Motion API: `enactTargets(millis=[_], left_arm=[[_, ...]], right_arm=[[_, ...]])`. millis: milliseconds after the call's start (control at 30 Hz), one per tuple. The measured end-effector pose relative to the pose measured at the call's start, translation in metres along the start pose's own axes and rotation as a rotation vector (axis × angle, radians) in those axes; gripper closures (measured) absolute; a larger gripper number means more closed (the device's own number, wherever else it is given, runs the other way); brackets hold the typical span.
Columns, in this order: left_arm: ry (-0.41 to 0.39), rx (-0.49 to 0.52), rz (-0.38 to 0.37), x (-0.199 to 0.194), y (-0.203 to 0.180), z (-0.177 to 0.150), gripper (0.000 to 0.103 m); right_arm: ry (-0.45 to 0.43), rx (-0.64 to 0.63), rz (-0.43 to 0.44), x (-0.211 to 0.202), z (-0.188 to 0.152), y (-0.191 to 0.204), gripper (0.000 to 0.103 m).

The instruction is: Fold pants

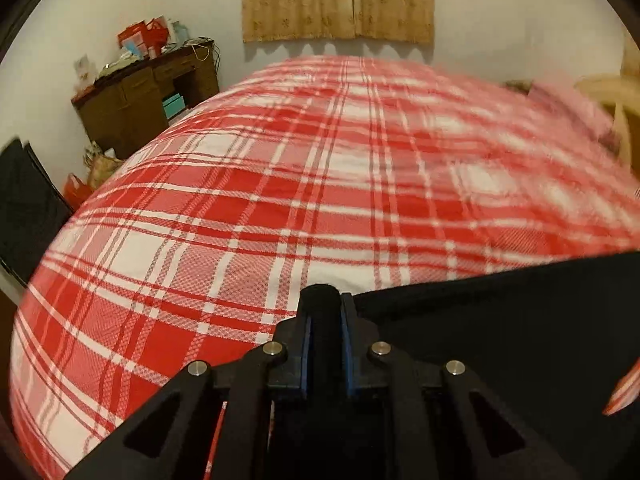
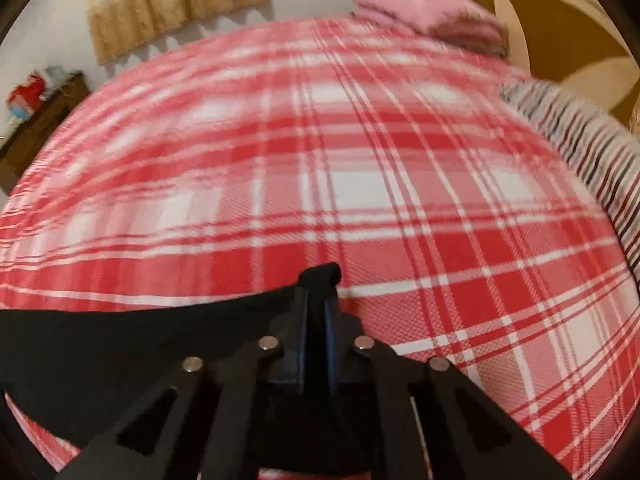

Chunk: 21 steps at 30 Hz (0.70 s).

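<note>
Black pants (image 1: 500,320) stretch from my left gripper (image 1: 325,300) toward the right edge of the left wrist view, over a red and white plaid bedspread (image 1: 280,168). That gripper is shut, with a fold of the black cloth pinched between its blue pads. In the right wrist view the same pants (image 2: 100,340) run off to the left from my right gripper (image 2: 318,284). It too is shut on a bunched edge of the black fabric, which pokes up past the fingertips. Between the two grippers the cloth hangs taut above the bedspread (image 2: 360,160).
A brown desk (image 1: 144,96) piled with boxes and bags stands at the far left wall, under a beige curtain (image 1: 338,0). A pink folded blanket (image 2: 432,8) and a striped pillow (image 2: 580,140) lie at the head of the bed by a cream headboard (image 2: 560,20).
</note>
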<state>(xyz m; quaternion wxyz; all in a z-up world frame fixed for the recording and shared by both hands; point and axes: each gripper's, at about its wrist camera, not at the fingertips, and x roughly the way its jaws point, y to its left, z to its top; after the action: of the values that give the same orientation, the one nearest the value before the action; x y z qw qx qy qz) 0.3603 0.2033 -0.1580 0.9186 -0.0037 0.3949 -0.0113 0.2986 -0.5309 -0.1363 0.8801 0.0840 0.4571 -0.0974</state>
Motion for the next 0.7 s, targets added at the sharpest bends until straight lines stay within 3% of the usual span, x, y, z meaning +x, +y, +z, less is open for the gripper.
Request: enactTargets(millis=[333, 433, 567, 700], left_arm=[[-0.149, -0.141, -0.164, -0.056, 0.021, -0.011, 0.091], [-0.222, -0.162, -0.224, -0.078, 0.025, -0.025, 0.091], [-0.285, -0.197, -0.302, -0.103, 0.037, -0.053, 0.091], [-0.307, -0.209, -0.351, -0.121, 0.049, -0.090, 0.091]], right_arm=[[-0.311, -0.102, 0.136, -0.123, -0.028, 0.014, 0.093], [-0.387, -0.123, 0.186, -0.158, -0.054, 0.009, 0.093], [-0.441, -0.140, 0.234, -0.186, -0.094, 0.000, 0.094], [-0.426, -0.135, 0.222, -0.195, -0.132, -0.016, 0.094]])
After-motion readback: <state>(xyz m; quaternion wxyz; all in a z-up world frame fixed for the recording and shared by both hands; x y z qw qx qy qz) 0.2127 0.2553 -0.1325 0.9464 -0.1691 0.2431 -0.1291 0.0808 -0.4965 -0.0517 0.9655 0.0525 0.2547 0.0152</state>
